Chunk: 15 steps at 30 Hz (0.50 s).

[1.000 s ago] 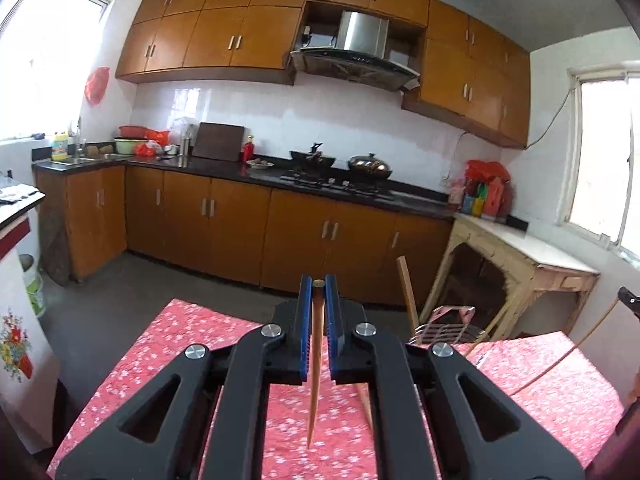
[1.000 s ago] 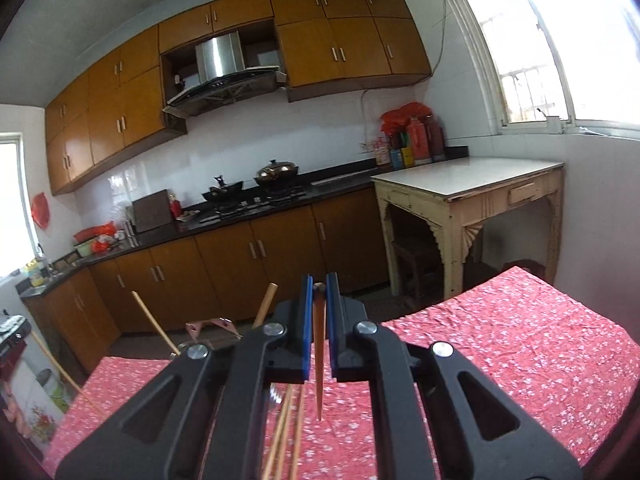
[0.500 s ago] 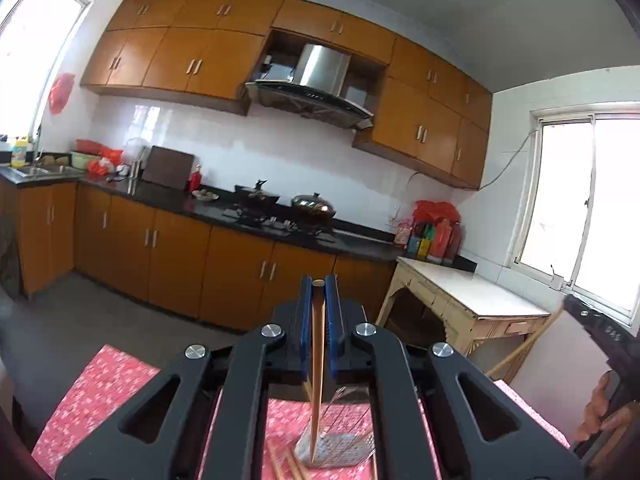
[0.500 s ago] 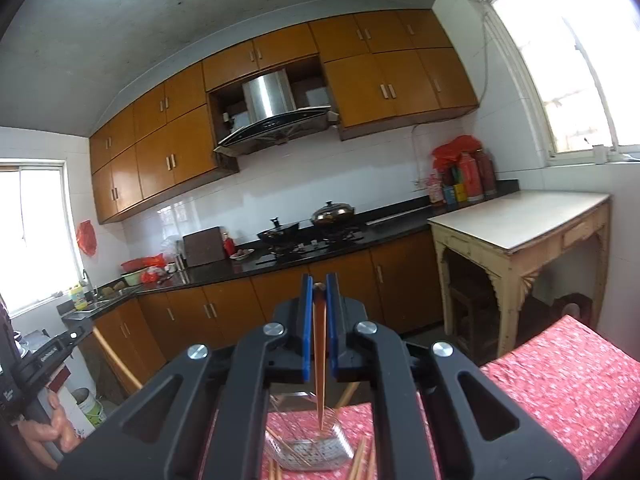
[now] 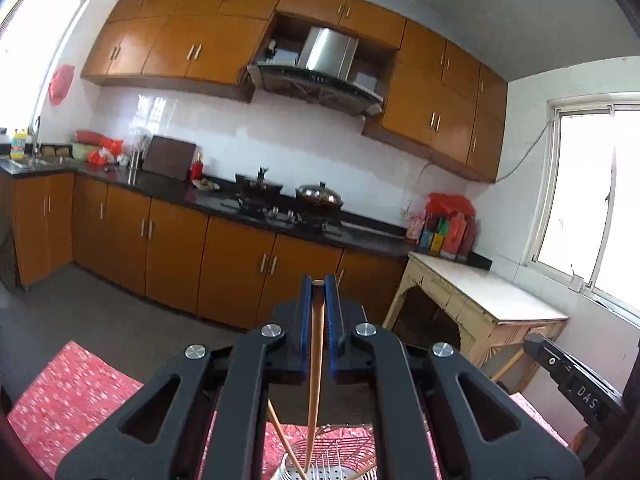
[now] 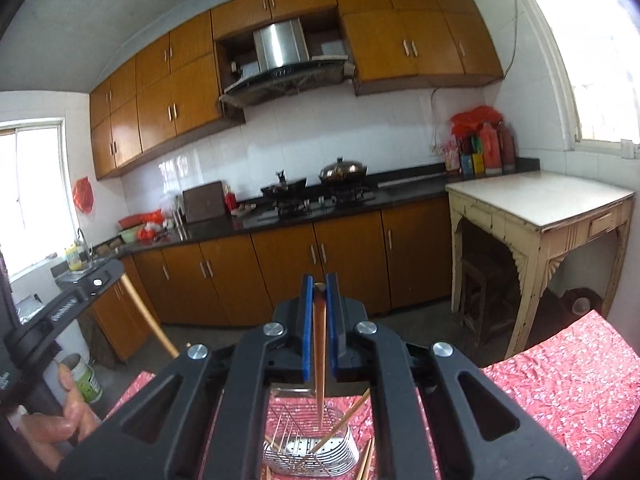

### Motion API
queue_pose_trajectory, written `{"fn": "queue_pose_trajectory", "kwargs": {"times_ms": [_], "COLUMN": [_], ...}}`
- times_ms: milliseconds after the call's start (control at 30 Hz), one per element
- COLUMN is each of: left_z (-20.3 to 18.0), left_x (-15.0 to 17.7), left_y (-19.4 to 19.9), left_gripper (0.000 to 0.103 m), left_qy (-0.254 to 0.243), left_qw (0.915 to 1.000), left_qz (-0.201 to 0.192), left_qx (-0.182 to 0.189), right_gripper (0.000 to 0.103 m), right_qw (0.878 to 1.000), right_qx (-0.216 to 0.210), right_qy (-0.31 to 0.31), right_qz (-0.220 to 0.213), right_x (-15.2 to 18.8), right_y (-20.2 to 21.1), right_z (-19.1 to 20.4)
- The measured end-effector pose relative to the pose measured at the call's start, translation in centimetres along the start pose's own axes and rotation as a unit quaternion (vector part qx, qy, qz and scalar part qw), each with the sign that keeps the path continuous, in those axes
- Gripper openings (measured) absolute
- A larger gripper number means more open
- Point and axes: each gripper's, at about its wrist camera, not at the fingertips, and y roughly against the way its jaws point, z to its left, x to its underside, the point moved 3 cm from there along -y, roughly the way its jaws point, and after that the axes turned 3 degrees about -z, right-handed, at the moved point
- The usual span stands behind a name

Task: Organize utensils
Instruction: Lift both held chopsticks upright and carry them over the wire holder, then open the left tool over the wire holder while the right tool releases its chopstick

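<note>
My left gripper [image 5: 319, 286] is shut on a wooden chopstick [image 5: 315, 364] that hangs down with its tip inside a wire utensil basket [image 5: 332, 466] on the red tablecloth. My right gripper [image 6: 319, 282] is shut on another wooden chopstick [image 6: 319, 360], held upright with its tip just above the same basket [image 6: 310, 446]. Other chopsticks [image 6: 344, 420] lean inside the basket. The right gripper's body shows at the right edge of the left wrist view [image 5: 568, 376]; the left gripper's body shows at the left edge of the right wrist view [image 6: 68, 300].
More loose chopsticks [image 6: 366, 460] lie on the red floral tablecloth [image 6: 560, 392] beside the basket. Beyond the table are kitchen cabinets, a stove with pots [image 5: 316, 196], and a cream side table [image 6: 540, 208] under the window.
Both grippers have come in over the basket and tilted. The left chopstick's tip has lowered into the basket, and the right chopstick hangs just above it.
</note>
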Motion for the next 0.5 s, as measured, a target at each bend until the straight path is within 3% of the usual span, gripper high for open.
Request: {"fn": "queue_pose_trajectory", "kwargs": {"times_ms": [233,267,300,367,500], "left_z": [0.0,0.2,0.5,1.0,2.7], "left_x": [2.3,2.4,2.3,2.0,1.2], "left_y": [-2.8,-2.8,-2.5,-1.8,-0.1], "left_gripper": [0.007,0.007,0.007,0.008,0.009], "left_qy": [-0.011,-0.012,-0.012,-0.019,-0.016], "left_qw": [0.9989,0.9985,0.9983,0.9981,0.9975], "left_qz": [0.043,0.051,0.053,0.051,0.055], "left_qx": [-0.012,-0.016,-0.019,-0.028,-0.041], "right_gripper": [0.009,0.011,0.025,0.036,0.036], "right_qw": [0.998,0.999,0.999,0.999,0.998], "right_qx": [0.001,0.008,0.02,0.03,0.049], "right_qy": [-0.006,-0.006,-0.007,-0.012,-0.025], "right_qz": [0.055,0.053,0.049,0.036,0.029], "right_x": [2.4,2.6,2.6,2.5,2.7], "right_y": [-4.6,-4.7,-4.5,-3.7,-1.5], "right_z": [-0.7,-1.0,-1.4,-2.1,-3.7]}}
